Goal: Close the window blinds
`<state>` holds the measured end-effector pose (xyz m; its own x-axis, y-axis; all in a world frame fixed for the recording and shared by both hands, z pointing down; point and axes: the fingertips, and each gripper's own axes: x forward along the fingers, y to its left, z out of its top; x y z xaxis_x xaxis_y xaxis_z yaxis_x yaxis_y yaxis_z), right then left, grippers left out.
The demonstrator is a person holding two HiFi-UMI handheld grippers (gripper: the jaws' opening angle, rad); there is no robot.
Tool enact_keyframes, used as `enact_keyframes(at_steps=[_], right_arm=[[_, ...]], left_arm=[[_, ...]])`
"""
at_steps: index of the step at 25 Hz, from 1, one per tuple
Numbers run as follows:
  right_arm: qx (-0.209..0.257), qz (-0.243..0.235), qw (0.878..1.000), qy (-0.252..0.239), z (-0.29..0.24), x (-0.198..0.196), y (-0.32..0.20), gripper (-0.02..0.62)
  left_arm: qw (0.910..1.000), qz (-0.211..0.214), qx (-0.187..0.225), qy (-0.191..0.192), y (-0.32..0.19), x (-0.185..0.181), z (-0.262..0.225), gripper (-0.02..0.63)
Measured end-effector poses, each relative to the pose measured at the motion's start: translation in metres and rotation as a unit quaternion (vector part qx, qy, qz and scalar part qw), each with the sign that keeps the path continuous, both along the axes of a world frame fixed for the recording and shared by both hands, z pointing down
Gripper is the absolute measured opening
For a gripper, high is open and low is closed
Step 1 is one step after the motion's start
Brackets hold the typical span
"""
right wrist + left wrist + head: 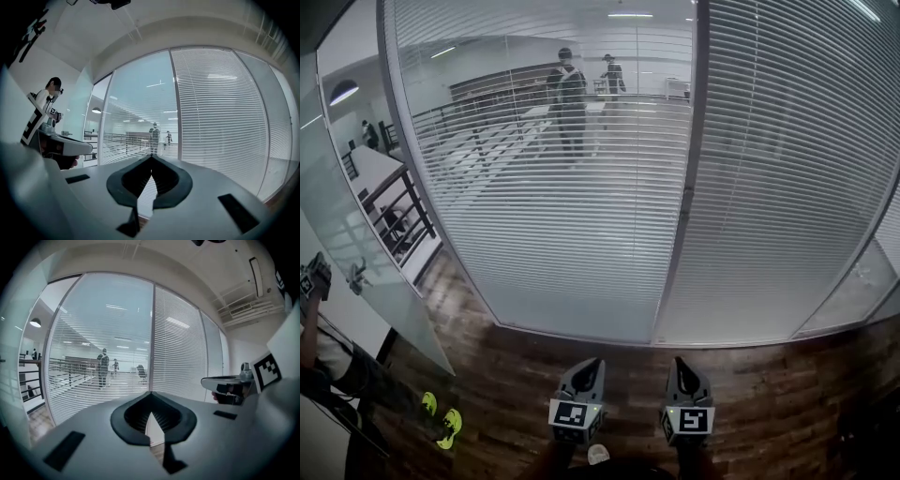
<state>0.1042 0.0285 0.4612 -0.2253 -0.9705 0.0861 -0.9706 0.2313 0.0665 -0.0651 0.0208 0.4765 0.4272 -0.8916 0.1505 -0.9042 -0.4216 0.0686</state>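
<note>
Head view: your left gripper point(592, 364) and right gripper point(681, 363) are both closed on nothing, side by side over the wood floor point(516, 375); blinds point(581, 216) hang ahead, well apart

Two distant people point(569, 98) stand; yellow shoes point(441, 417) on wooden floor point(769, 394).

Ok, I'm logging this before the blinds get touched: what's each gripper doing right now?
Left gripper: closed, holding nothing.
Right gripper: closed, holding nothing.
</note>
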Motion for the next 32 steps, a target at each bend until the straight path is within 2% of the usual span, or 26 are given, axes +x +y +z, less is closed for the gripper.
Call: enact_keyframes(at_steps=[6,12,17,20,22,27,32], right_arm=[[-0.009,0.010,1.000,0.003,0.005,-0.014,-0.018,0.003],[-0.013,0.014,1.000,0.004,0.010,-0.030,-0.029,0.003],[-0.022,0.025,0.999,0.002,0.018,-0.038,-0.034,0.003],[-0.017,0.025,0.999,0.022,0.016,-0.048,-0.035,0.003],[-0.014,0.023,0.999,0.036,0.017,-0.049,-0.034,0.003],[-0.027,0.032,0.998,0.036,0.021,-0.048,-0.041,0.003],[-0.012,0.008,0.999,0.047,0.021,-0.062,-0.052,0.003]], left_arm=[[0.9997,0.018,-0.013,0.009,-0.020,-0.011,0.006,0.000],[0.9986,0.052,-0.009,0.005,-0.031,-0.015,0.009,0.000],[0.9985,0.055,-0.008,0.002,-0.038,-0.026,0.013,0.000],[0.9984,0.055,-0.010,0.003,-0.043,-0.032,0.010,0.000],[0.9981,0.062,-0.009,0.003,-0.043,-0.030,0.008,0.000],[0.9970,0.077,-0.006,0.004,-0.046,-0.024,0.009,0.000],[0.9978,0.065,-0.009,0.005,-0.057,-0.033,0.011,0.000]])
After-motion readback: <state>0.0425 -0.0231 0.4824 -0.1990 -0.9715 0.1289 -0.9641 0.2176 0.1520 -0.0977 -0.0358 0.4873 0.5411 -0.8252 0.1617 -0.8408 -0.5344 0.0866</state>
